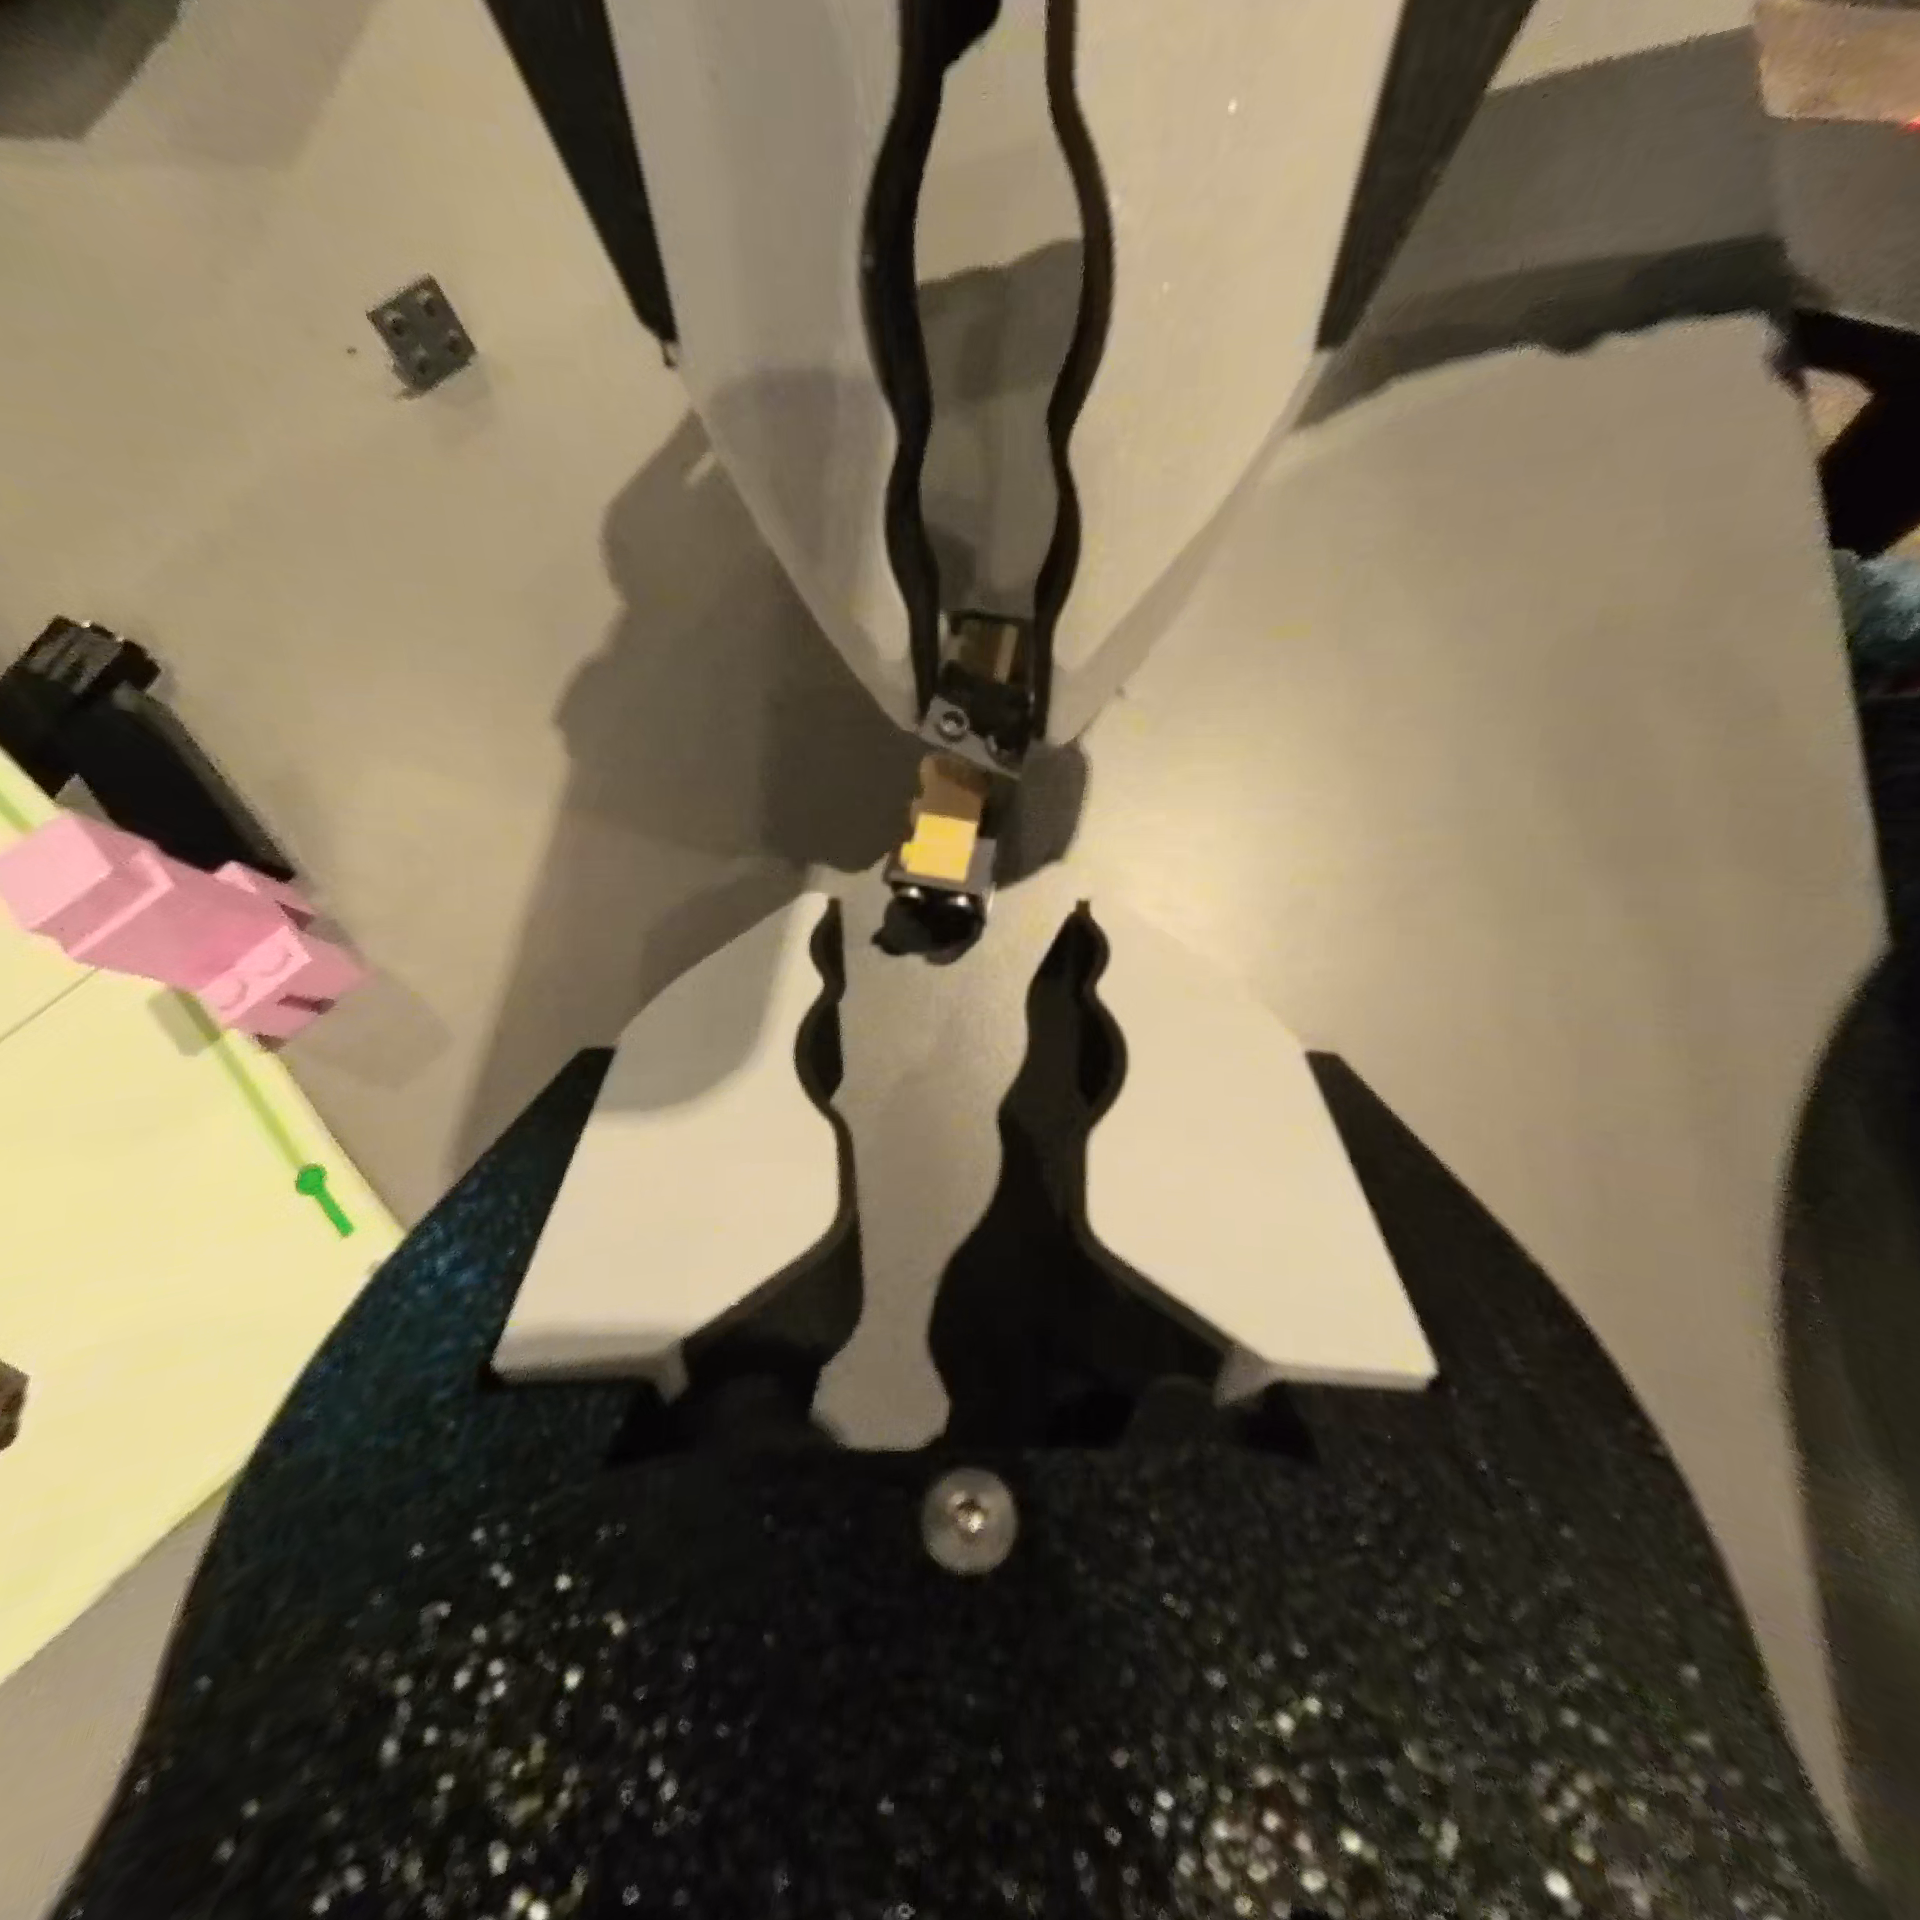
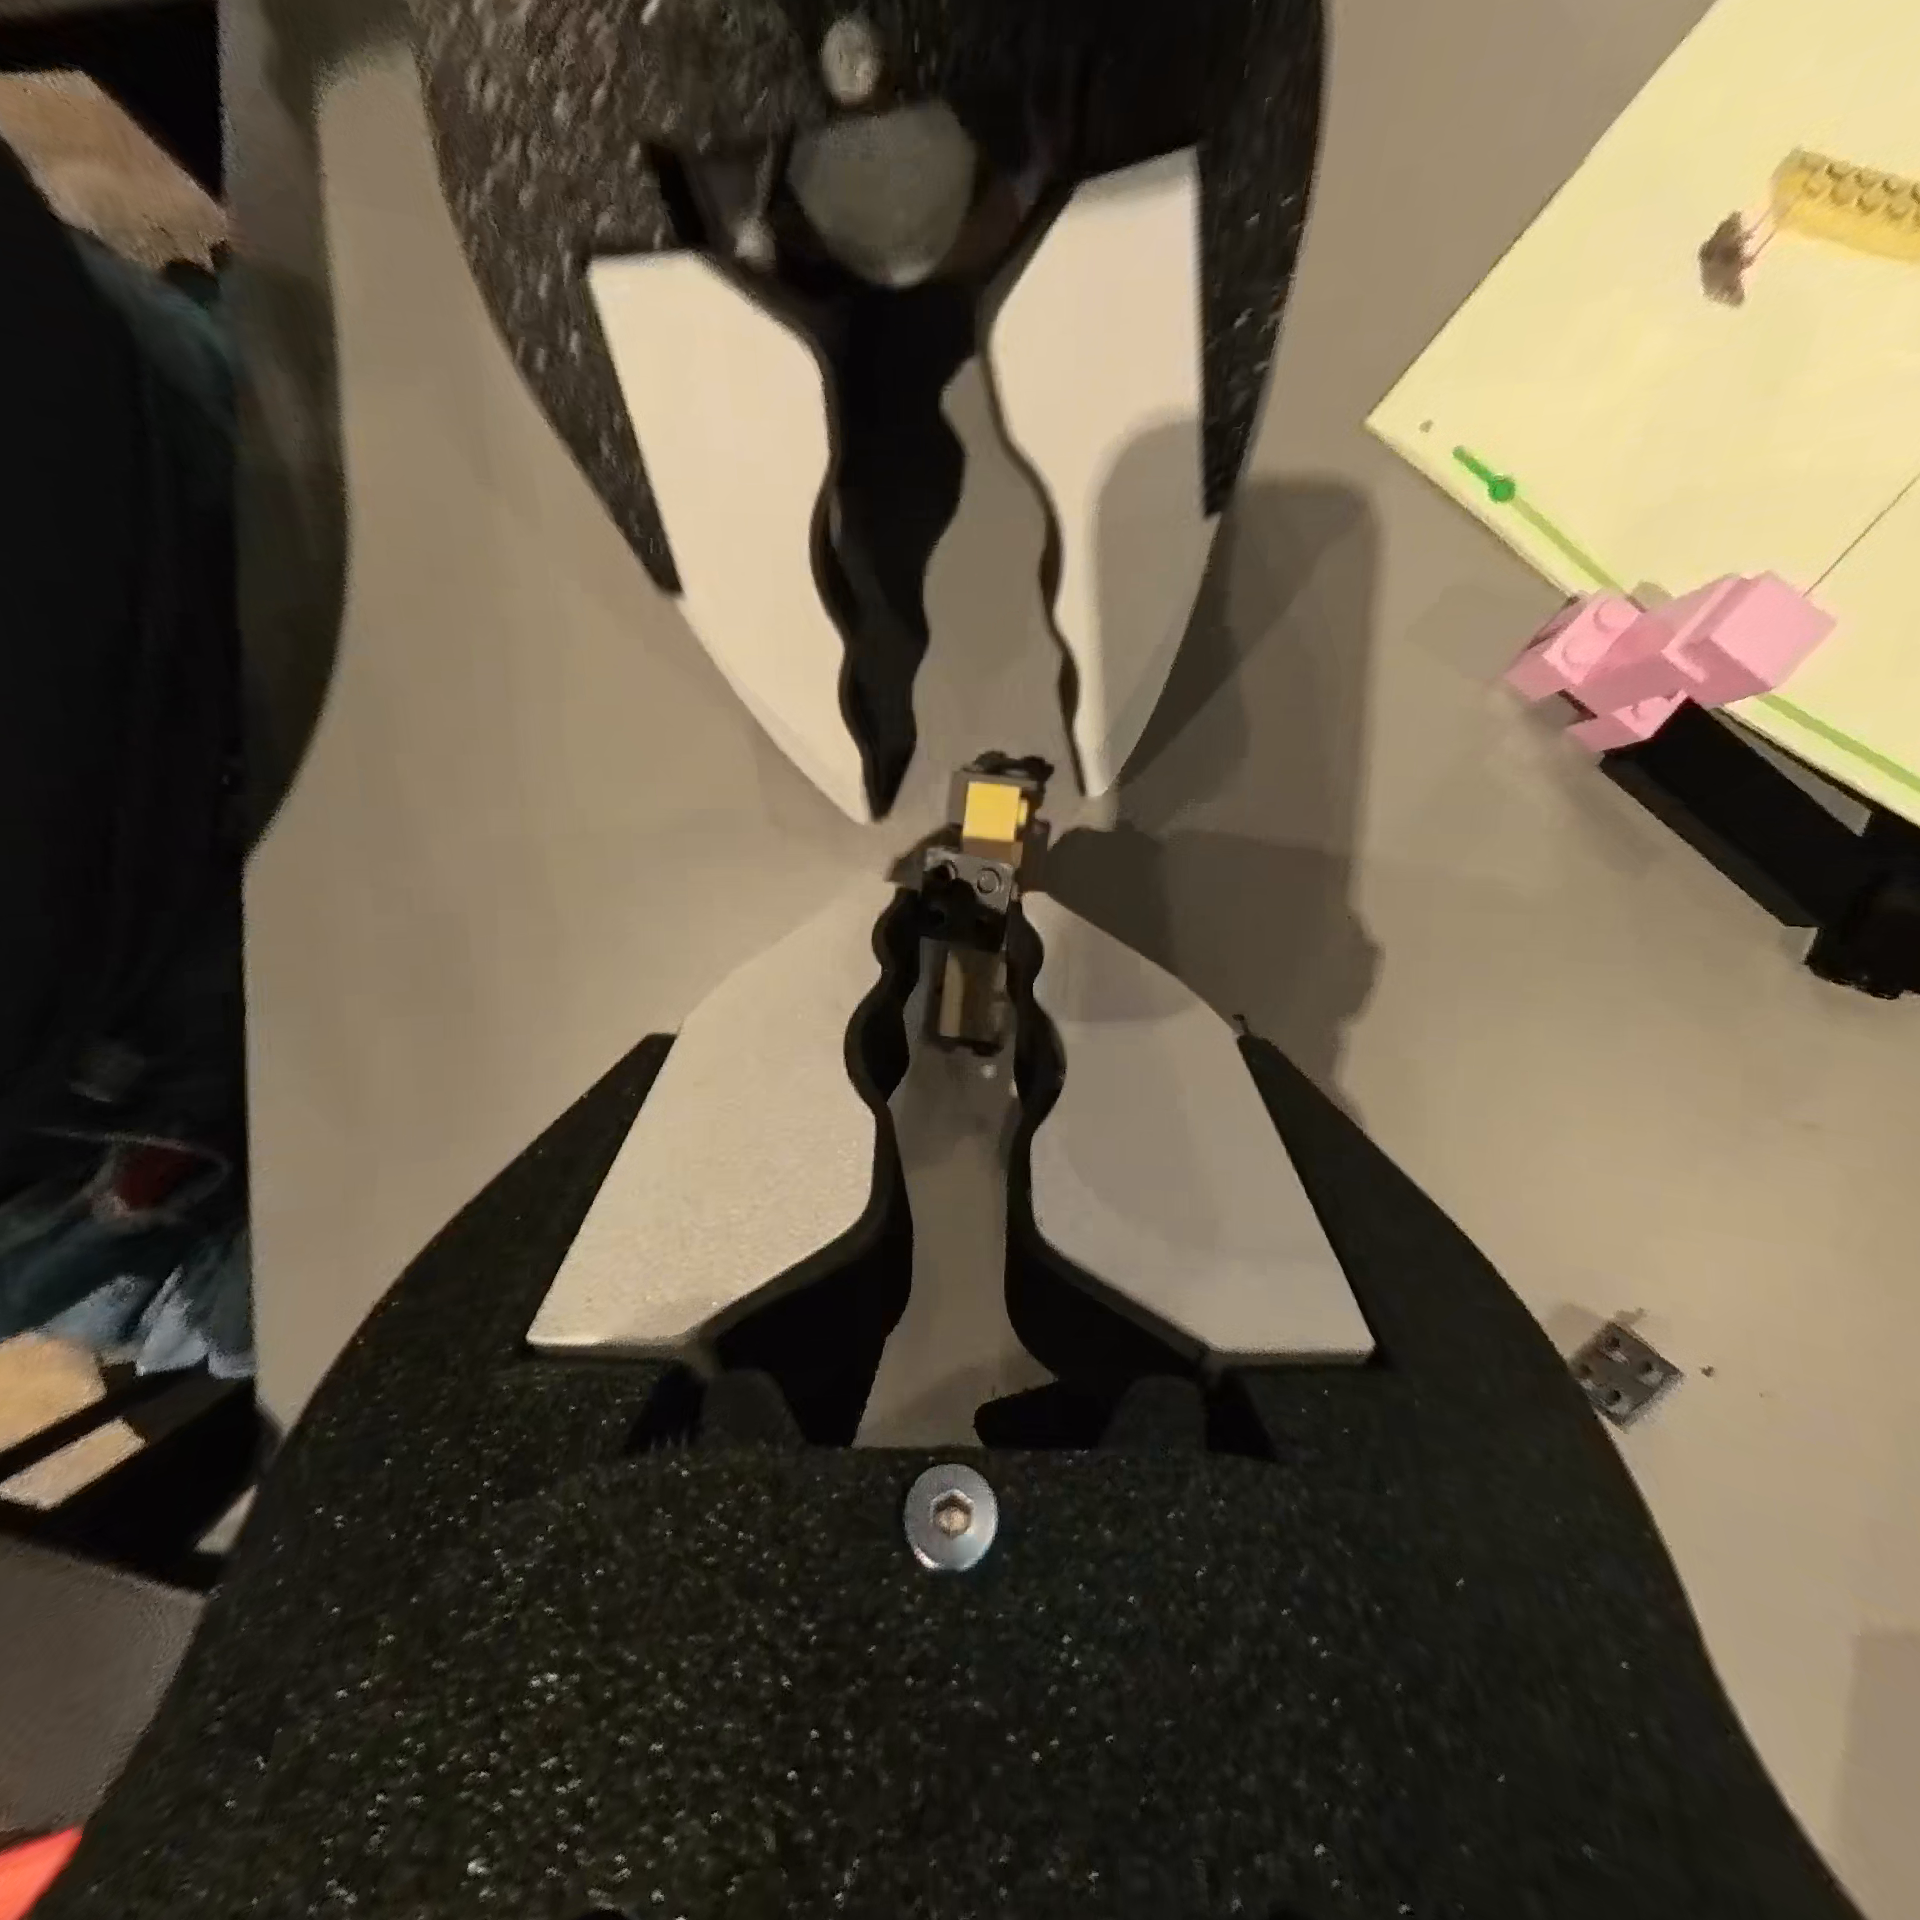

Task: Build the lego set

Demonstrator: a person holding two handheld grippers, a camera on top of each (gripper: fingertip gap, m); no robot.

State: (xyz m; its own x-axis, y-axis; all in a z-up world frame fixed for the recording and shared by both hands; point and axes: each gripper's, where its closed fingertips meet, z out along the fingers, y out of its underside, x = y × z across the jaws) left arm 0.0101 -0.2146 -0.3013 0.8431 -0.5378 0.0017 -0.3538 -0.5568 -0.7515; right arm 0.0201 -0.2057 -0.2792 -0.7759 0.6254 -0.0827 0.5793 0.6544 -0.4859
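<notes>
Lego assembly: small cluster of dark grey, tan and yellow pieces, held off the grey table at the middle of both views, between two claws that face each other tip to tip.

Right gripper: narrow, pinched on the grey end of the assembly; a metallic-looking part sits back between its fingers.

Left gripper: fingers apart, tips flanking the yellow end without clear contact (whether one pad grazes the piece cannot be told).

Other stock:
- pink lego block, on the edge of the pale green instruction sheet, far right in the right wrist view.
- flat grey square plate, loose on the table, near right in that view.
- yellow long brick, on the sheet, far right.

Hazards, judged:
- One-end hold only. If the left claw closes off-centre on the yellow piece, the sideways push could twist the assembly in the right claw's grip or pop a stud joint.
- Squeezing across loosely seated pieces may split the cluster; bits would fall to the table and scatter.
- Claw tips nearly meet; a small misjudged advance could knock them together and jar the hold.
- Views are slightly blurred, so the alignment is uncertain.
</notes>
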